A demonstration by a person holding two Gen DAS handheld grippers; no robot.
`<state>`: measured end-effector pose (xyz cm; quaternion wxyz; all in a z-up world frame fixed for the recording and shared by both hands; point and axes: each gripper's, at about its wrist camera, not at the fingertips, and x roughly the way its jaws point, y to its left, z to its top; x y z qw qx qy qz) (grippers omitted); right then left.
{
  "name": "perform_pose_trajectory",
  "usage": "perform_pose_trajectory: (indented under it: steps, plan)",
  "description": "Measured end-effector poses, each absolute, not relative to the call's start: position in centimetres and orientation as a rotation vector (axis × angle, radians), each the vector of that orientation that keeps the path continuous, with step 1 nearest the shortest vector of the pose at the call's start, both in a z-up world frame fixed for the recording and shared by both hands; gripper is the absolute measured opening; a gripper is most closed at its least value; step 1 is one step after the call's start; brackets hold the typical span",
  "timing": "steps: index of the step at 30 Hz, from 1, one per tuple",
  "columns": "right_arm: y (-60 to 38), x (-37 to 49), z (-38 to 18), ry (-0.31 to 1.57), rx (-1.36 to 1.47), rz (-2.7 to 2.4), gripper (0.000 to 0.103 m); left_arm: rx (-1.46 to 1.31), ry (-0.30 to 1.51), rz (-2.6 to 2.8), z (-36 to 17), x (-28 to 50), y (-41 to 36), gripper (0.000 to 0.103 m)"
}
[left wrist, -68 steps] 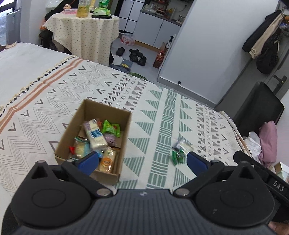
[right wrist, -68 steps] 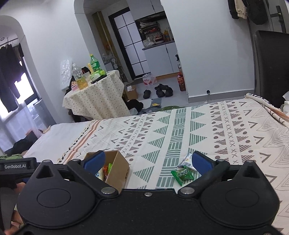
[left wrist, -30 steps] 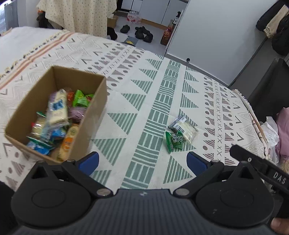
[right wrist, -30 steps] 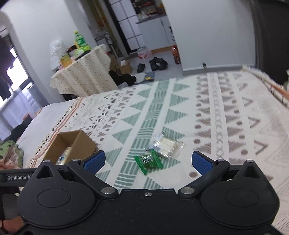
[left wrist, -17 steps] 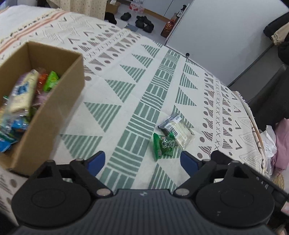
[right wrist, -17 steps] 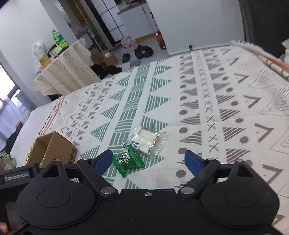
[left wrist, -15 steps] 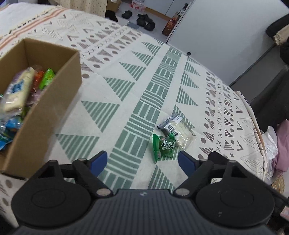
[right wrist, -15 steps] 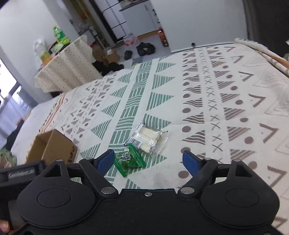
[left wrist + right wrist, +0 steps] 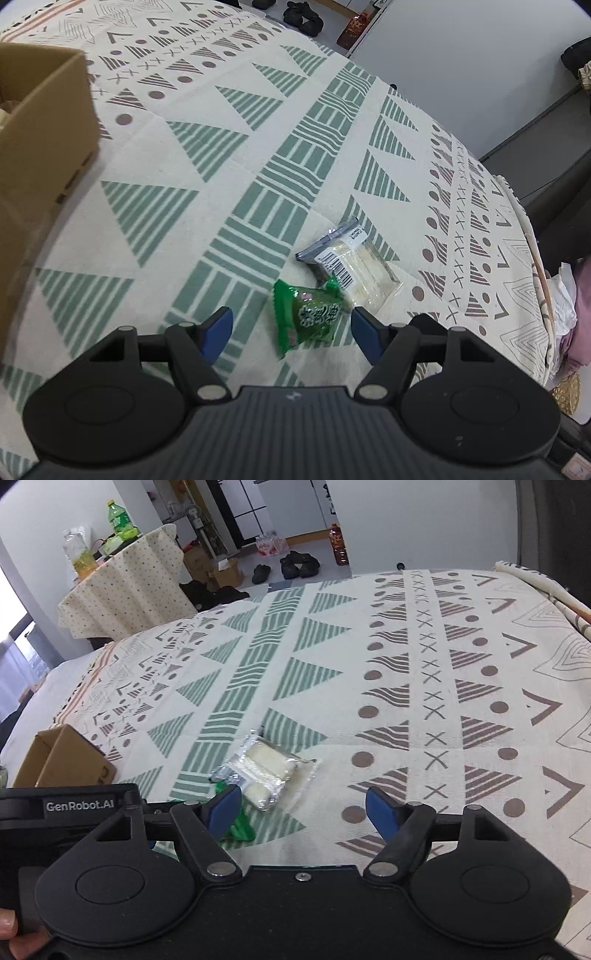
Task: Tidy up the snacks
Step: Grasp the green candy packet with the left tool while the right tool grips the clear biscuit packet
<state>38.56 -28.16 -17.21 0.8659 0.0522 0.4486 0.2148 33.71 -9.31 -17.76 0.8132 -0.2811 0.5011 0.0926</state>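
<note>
A green snack packet (image 9: 309,316) lies on the patterned bedspread, touching a clear packet of white wafers (image 9: 354,267). My left gripper (image 9: 291,330) is open, its blue pads on either side of the green packet, just above the cloth. My right gripper (image 9: 303,810) is open and empty, just short of the wafer packet (image 9: 266,770); the green packet (image 9: 242,825) shows partly behind its left pad. The cardboard snack box (image 9: 40,122) stands to the left, also in the right wrist view (image 9: 62,757).
The bedspread (image 9: 424,686) runs to the bed's far edge. Beyond it are a table with a dotted cloth (image 9: 125,590) bearing bottles, shoes on the floor (image 9: 295,563) and a white wall. Clothes lie off the bed's right side (image 9: 576,295).
Both grippers have moved forward and down towards the two loose packets. The left gripper has moved right, away from the box, and now straddles the green packet. Both jaws have narrowed a little.
</note>
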Motion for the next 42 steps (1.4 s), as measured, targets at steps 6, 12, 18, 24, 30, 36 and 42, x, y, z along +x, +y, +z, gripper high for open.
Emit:
perform_pose_trajectory:
  steps: [6,12,18,24,30,36,42]
  plan:
    - [-27.7,39.2,-17.9,0.937,0.103,0.482,0.073,-0.613,1.086,0.214,-19.4,34.8,-9.3,0.037]
    - [-25.8,39.4,-18.3,0.916,0.061,0.563,0.073,-0.615,1.072,0.271,-19.0,34.9,-7.2,0.033]
    - [-23.7,40.3,-18.8,0.883,-0.025,0.590,0.074,-0.607,1.062,0.314,-18.9,34.8,-5.1,0.033]
    - [-21.5,40.1,-19.7,0.881,-0.147,0.584,0.086,-0.604,1.063,0.329,-18.7,34.6,-3.7,0.033]
    - [-19.9,40.7,-20.4,0.849,-0.202,0.561,0.089,-0.603,1.062,0.344,-18.3,34.3,-2.6,0.033]
    - [-19.9,41.0,-21.1,0.856,-0.212,0.518,0.077,-0.605,1.057,0.350,-17.8,33.5,-2.3,0.033]
    - [-20.5,40.5,-19.7,0.889,-0.142,0.552,0.054,-0.595,1.051,0.347,-17.2,32.5,-2.5,0.033]
